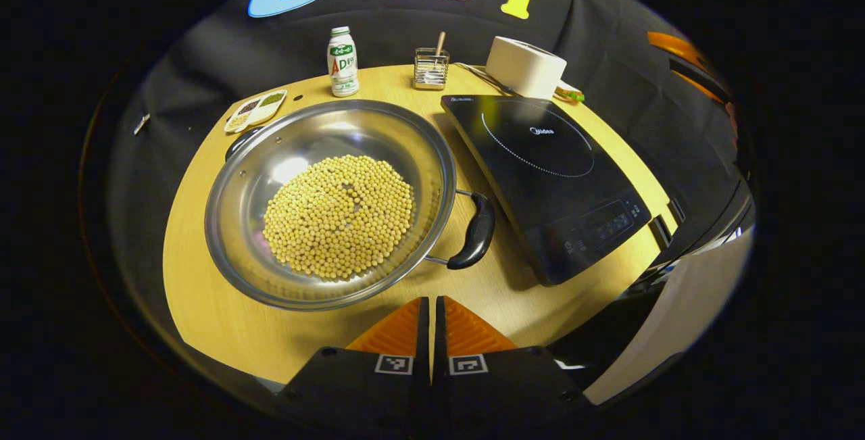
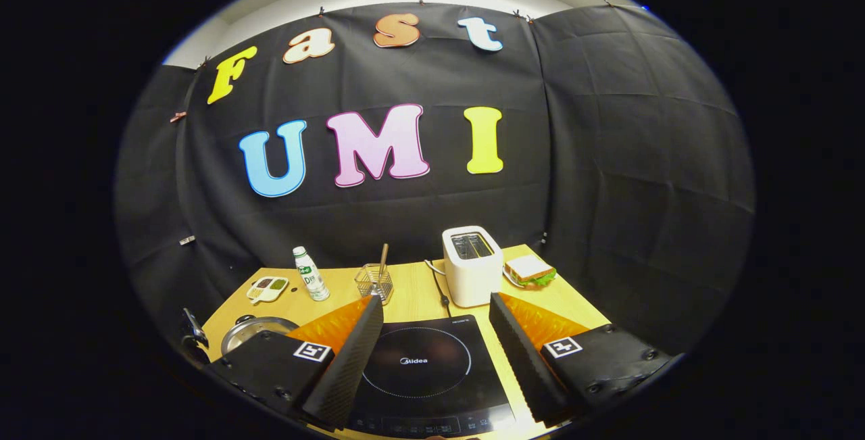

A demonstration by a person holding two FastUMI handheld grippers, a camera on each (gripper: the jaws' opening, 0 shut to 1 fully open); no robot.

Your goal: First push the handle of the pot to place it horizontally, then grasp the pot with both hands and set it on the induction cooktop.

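tabletop (image 1: 203, 305) carries cooktop (image 1: 547, 176) and, just left of it, pot (image 1: 233, 224) of beans (image 1: 338, 217); pot handle (image 1: 476, 232) points toward the cooktop, apart from it. left gripper (image 1: 431, 322) hangs near the pot, jaws closed, empty. right gripper (image 2: 436, 332) above cooktop, jaws wide, empty.

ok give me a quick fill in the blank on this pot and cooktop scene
1. The pot holds a heap of ____.
2. The induction cooktop has ____ standing on it.
3. The left gripper has its fingers ____.
4. The right gripper has its fingers ____.

Missing words: beans; nothing; shut; open
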